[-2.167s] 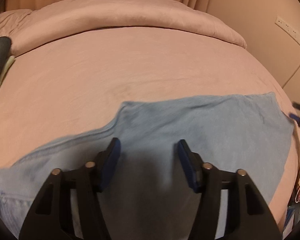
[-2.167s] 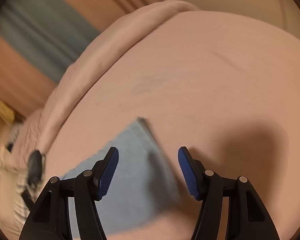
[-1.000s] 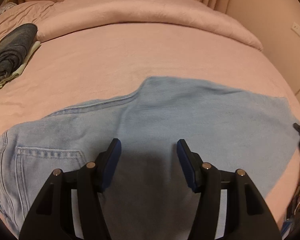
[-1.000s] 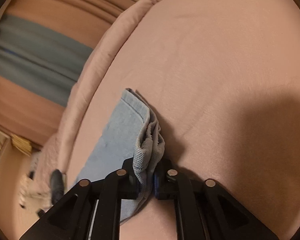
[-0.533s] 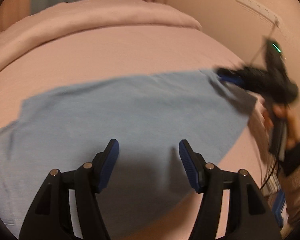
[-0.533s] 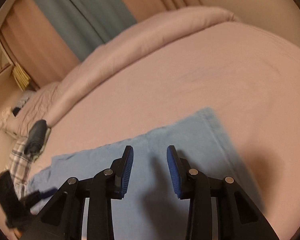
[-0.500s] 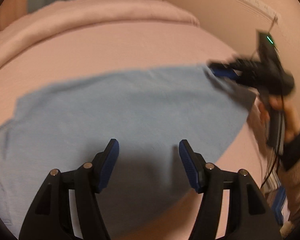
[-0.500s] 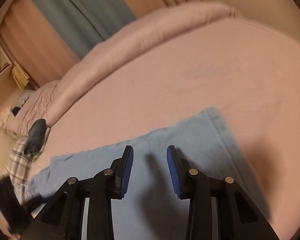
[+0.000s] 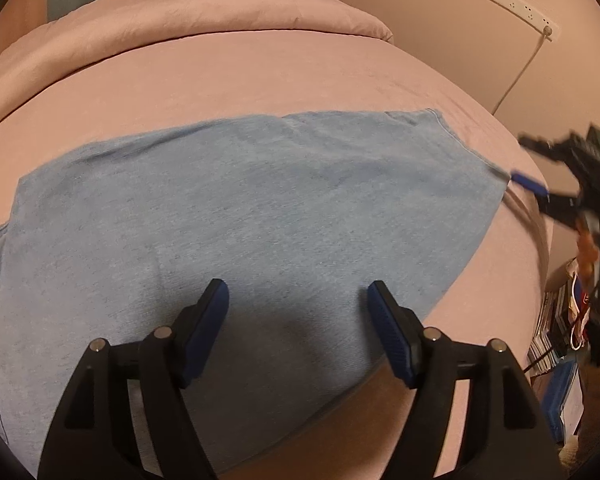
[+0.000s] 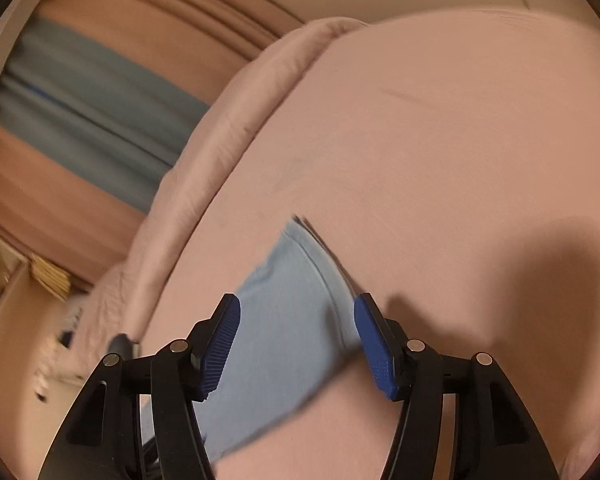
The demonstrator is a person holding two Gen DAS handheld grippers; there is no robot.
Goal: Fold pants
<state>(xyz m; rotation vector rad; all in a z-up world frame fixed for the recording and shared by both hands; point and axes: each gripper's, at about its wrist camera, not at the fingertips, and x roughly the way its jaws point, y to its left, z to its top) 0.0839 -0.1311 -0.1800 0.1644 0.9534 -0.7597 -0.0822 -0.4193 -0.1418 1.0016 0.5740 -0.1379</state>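
Pants flat on the bed, both grippers spread.

The light blue pants (image 9: 240, 208) lie spread across the pink bed (image 9: 260, 72). The left gripper (image 9: 298, 308) hovers over the near part, holding nothing; the right gripper (image 10: 298, 330), blurred, is empty by the right-hand cuff.

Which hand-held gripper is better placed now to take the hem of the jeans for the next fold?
Probably the right hand-held gripper: it is open, with the hem of the jeans between its fingers. The left hand-held gripper is open above mid-leg.
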